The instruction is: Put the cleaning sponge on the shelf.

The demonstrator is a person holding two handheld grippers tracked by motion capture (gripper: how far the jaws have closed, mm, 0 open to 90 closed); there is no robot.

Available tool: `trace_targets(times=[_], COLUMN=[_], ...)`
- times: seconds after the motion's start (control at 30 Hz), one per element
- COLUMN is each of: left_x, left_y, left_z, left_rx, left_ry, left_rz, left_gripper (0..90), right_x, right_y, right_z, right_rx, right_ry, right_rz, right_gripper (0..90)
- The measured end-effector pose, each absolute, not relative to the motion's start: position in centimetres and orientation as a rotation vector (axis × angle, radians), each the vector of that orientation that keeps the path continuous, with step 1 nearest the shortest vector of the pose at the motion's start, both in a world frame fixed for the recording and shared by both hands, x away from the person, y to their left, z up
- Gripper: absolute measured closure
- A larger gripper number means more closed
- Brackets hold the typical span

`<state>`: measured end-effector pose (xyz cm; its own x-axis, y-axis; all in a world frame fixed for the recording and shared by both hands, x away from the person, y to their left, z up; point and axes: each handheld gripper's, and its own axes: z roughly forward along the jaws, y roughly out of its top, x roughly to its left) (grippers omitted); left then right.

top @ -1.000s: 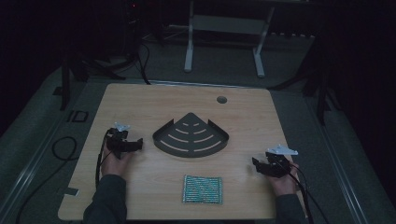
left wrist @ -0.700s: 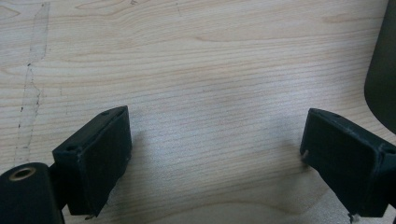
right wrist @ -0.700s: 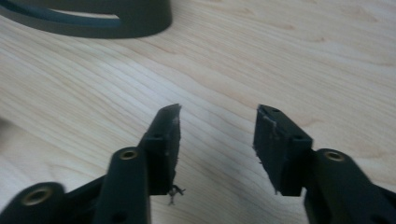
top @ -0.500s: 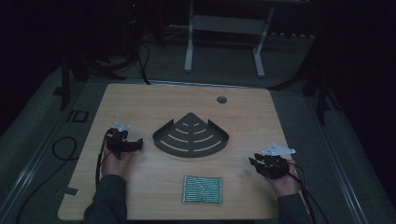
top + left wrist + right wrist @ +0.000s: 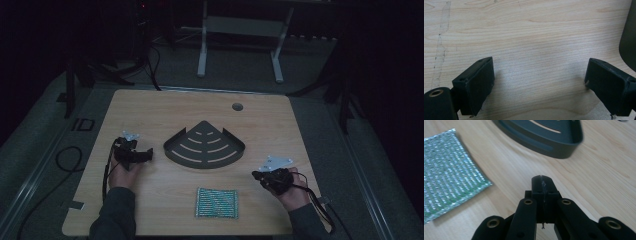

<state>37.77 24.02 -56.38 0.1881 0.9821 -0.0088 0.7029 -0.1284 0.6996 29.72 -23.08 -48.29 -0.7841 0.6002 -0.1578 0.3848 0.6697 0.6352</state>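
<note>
One green woven cloth lies near the front edge of the worktop, with one dark fan-shaped slotted tray just beyond it at the middle. The right tool is clenched on nothing beside the cloth; the left tool is spread wide over bare wood beside the tray's left rim. Farther back the wood lies bare up to one small round hole by the far edge.

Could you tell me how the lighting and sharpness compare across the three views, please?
The high view is dim and underexposed: the wooden table barely stands out and the surroundings go almost black. The left gripper view is bright and sharp on the wood grain, with soft shadows beside the jaws. The right gripper view is bright too, but the dark corner rack looks motion-blurred, while the green woven cloth is slightly soft.
</note>
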Motion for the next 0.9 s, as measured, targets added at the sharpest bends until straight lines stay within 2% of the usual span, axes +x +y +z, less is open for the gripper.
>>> trace_targets(times=[0.37, 0.9], left_x=[37.8, 37.8], left_y=[24.0, 24.0], left_z=[-56.4, -56.4], left_rx=[1.897, 1.897], left_ry=[1.575, 1.575], left_rz=[0.633, 0.633], left_gripper=[9.4, 9.4], right_x=[29.0, 27.7], right_y=[-21.0, -15.6], right_z=[-48.3, -50.6], right_rx=[0.684, 0.481], right_ry=[2.601, 2.76], right_rz=[0.833, 0.833], right_gripper=[89.9, 89.9])
